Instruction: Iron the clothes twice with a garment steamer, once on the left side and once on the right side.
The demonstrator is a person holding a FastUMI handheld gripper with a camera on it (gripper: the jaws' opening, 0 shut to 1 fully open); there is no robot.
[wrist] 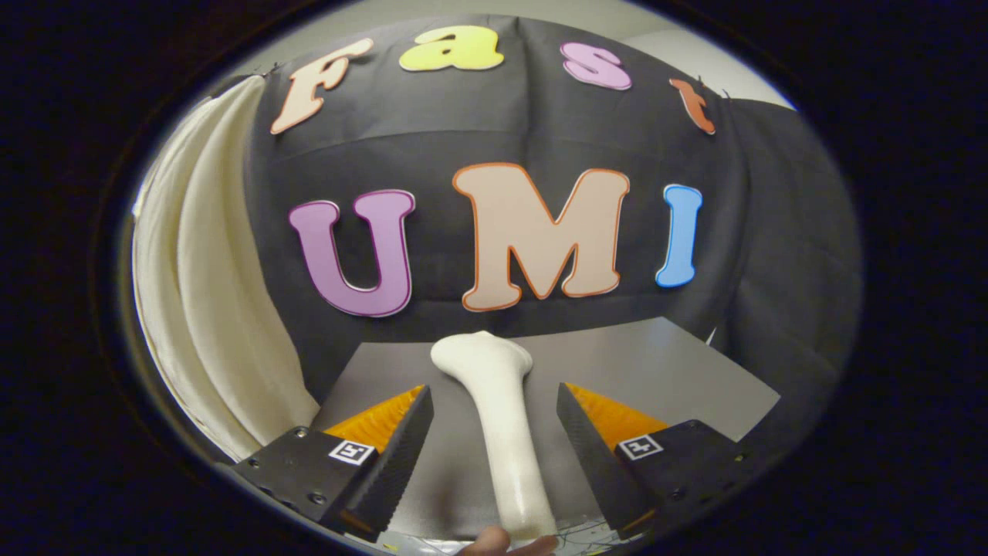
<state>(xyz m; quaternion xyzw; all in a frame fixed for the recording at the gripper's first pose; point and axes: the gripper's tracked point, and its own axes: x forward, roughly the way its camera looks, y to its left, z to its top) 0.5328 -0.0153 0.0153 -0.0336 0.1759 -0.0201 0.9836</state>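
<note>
Clearly the claw [494,432] stood open around the steamer [502,432]; its smooth, rigid, likely slippery handle wanted a mid-shaft grip.

A black cloth wall [494,139] stood at the back of the booth, hanging in soft folds and creases. To the left of that wall hung a cream curtain [208,293], falling in long pleats down toward the floor. In front of the wall, at its foot, lay a flat grey table [656,371] with a dull sheen from the light overhead. Above the wall a strip of pale plain room wall [679,46] showed, evenly lit, and the cloth carried on darker round to the right
</note>
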